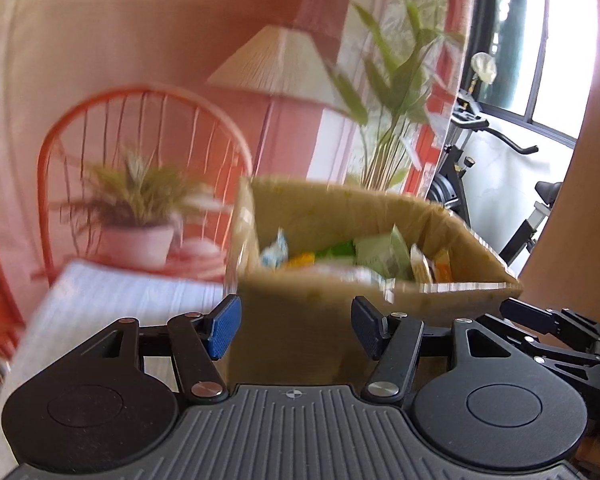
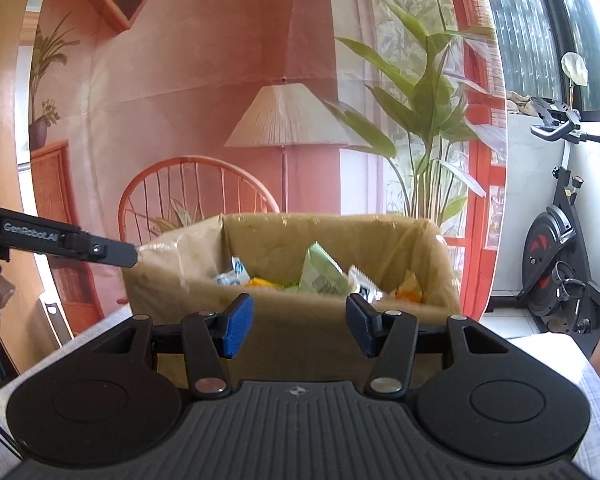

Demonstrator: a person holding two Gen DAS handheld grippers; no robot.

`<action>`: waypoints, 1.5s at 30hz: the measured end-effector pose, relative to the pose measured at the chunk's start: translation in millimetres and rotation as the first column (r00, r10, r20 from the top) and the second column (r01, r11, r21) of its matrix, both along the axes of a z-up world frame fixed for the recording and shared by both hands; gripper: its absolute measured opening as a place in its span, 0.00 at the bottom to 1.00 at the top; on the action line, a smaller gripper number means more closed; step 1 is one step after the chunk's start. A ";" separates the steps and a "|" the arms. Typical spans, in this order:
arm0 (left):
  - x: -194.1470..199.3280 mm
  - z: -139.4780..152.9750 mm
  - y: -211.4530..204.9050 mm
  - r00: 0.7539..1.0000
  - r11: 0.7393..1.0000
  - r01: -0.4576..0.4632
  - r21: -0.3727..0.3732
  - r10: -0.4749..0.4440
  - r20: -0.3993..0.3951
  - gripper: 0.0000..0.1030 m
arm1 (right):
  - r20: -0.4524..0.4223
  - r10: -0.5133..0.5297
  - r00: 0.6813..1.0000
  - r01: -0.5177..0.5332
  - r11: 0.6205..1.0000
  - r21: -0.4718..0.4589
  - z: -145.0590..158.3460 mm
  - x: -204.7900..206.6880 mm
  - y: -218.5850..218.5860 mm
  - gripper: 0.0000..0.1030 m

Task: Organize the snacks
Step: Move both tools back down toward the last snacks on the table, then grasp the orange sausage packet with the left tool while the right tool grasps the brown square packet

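A brown cardboard box [image 1: 300, 312] stands on the table right in front of both grippers, and it also shows in the right wrist view [image 2: 300, 320]. Several snack packets [image 2: 320, 276] in green, orange, white and blue lie inside it; they also show, blurred, in the left wrist view [image 1: 360, 256]. My left gripper [image 1: 296, 330] is open and empty in front of the box's near wall. My right gripper [image 2: 300, 330] is open and empty in front of the box. The left gripper's arm reaches in from the left in the right wrist view [image 2: 60, 240], its tip at the box's left corner.
A white-grey cloth [image 1: 112, 304] covers the table. A printed backdrop [image 2: 220, 120] with chair, lamp and plants hangs behind the box. An exercise bike [image 2: 560, 260] stands at the right by the window. The right gripper's body [image 1: 560, 340] shows at the lower right of the left view.
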State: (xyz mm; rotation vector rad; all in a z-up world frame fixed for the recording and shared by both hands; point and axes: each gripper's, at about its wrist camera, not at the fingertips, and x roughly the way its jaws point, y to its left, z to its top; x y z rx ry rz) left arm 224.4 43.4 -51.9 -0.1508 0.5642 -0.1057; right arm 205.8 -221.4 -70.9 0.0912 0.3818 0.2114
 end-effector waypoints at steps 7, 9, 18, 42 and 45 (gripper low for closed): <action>-21.1 -46.7 -3.8 0.995 0.999 -0.031 -0.010 0.029 -0.093 0.61 | -0.046 0.010 0.999 -0.010 1.000 0.006 -30.3 -19.9 -0.7 0.54; -22.7 -62.0 -7.3 0.991 1.000 -0.026 -0.005 0.025 -0.132 0.61 | -0.062 0.012 0.998 -0.011 1.000 0.006 -38.9 -23.1 -1.7 0.54; -28.2 -119.0 -15.1 0.950 0.991 -0.044 -0.129 0.001 -0.313 0.57 | -0.159 0.047 0.986 -0.048 0.999 0.001 -88.3 -31.6 3.4 0.54; -2.2 -166.5 -62.7 0.909 0.999 -0.017 -0.033 0.002 -0.418 0.54 | -0.266 0.031 0.964 -0.011 0.997 0.077 -150.5 -29.2 -7.2 0.54; -2.5 -169.2 -73.0 0.917 1.000 0.007 0.013 -0.002 -0.398 0.54 | -0.264 0.022 0.964 0.001 0.996 0.089 -152.1 -30.3 -9.6 0.54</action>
